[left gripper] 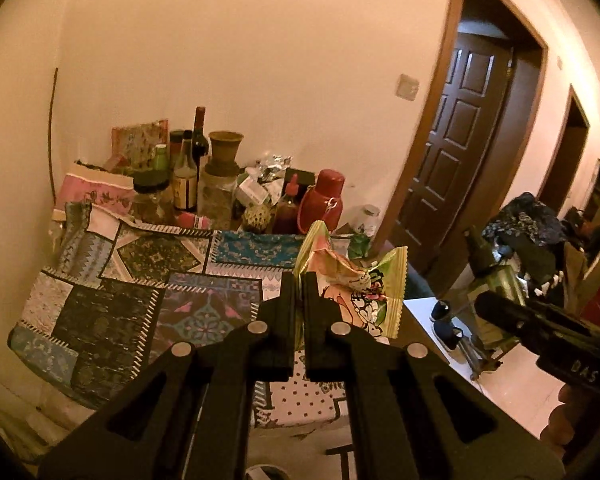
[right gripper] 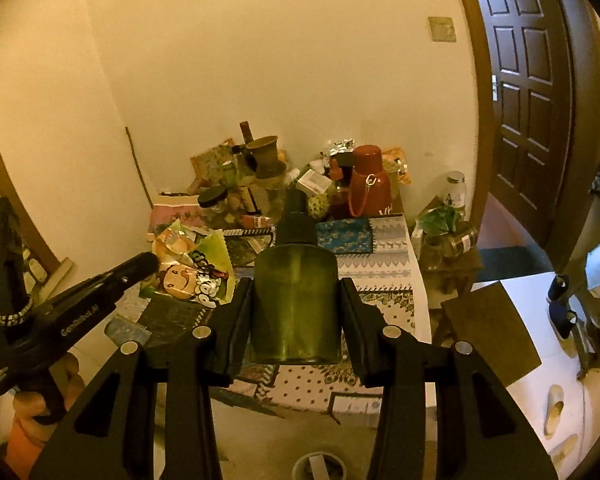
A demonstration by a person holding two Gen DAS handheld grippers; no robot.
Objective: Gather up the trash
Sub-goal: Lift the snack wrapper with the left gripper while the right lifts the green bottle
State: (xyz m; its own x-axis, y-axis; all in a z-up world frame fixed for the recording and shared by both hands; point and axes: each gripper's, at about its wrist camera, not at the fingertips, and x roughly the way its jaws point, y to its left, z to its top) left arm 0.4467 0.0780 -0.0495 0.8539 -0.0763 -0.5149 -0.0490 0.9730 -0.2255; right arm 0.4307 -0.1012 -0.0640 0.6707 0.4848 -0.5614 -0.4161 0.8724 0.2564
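Observation:
My left gripper [left gripper: 299, 280] is shut on a crumpled green-and-yellow snack wrapper [left gripper: 360, 292] with a cartoon print, held in the air over the patchwork tablecloth [left gripper: 140, 280]. My right gripper [right gripper: 296, 286] is shut on a dark green bottle [right gripper: 296, 308] with a black cap, its fingers pressing both sides of the body. Each gripper also shows in the other view: the left gripper [right gripper: 148, 260] with the wrapper [right gripper: 196, 272] at the left, the right gripper [left gripper: 484, 304] with the bottle [left gripper: 496, 276] at the right. Both hover above the near side of the table [right gripper: 384, 268].
At the back of the table stand glass bottles [left gripper: 188, 168], a clay vase [left gripper: 224, 152], jars and a red flask [right gripper: 368, 188] against the wall. A low stool with jars [right gripper: 448, 236] is at the table's right. A dark wooden door [right gripper: 528, 80] and shoes [right gripper: 556, 408] are on the right.

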